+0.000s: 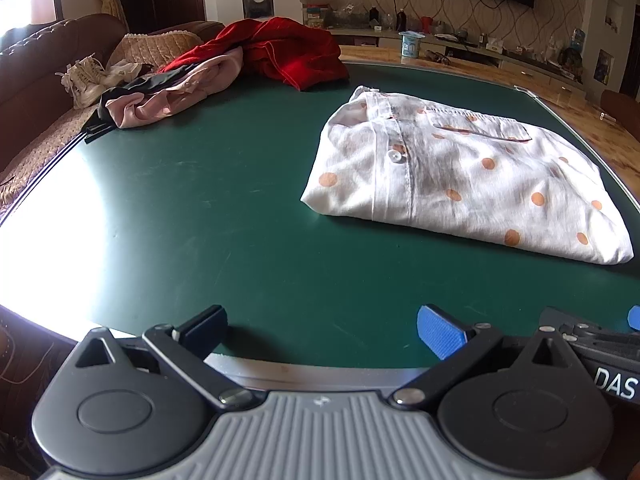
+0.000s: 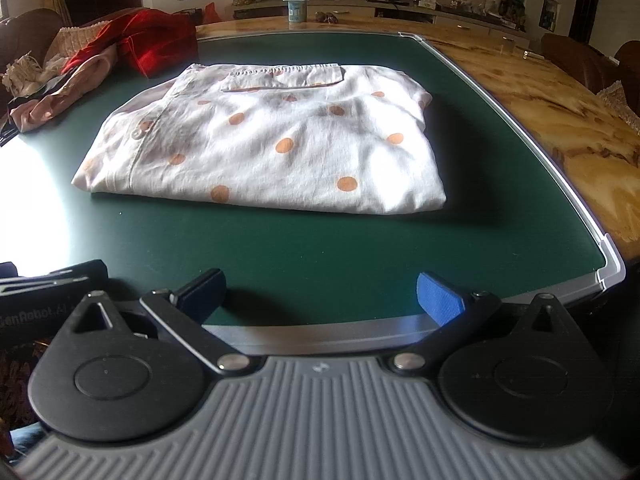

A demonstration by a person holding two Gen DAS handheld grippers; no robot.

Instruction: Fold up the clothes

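From the left wrist, the left gripper has its fingers spread wide and empty at the near edge of the green table. The folded dotted shirt lies ahead and to the right of them, well apart. A pile of clothes sits far ahead to the left.

From the right wrist, the right gripper is likewise spread and empty; the shirt lies flat straight ahead, apart from the fingers.

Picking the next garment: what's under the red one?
The red garment overlaps a pink garment and the green mat; anything beneath is hidden.
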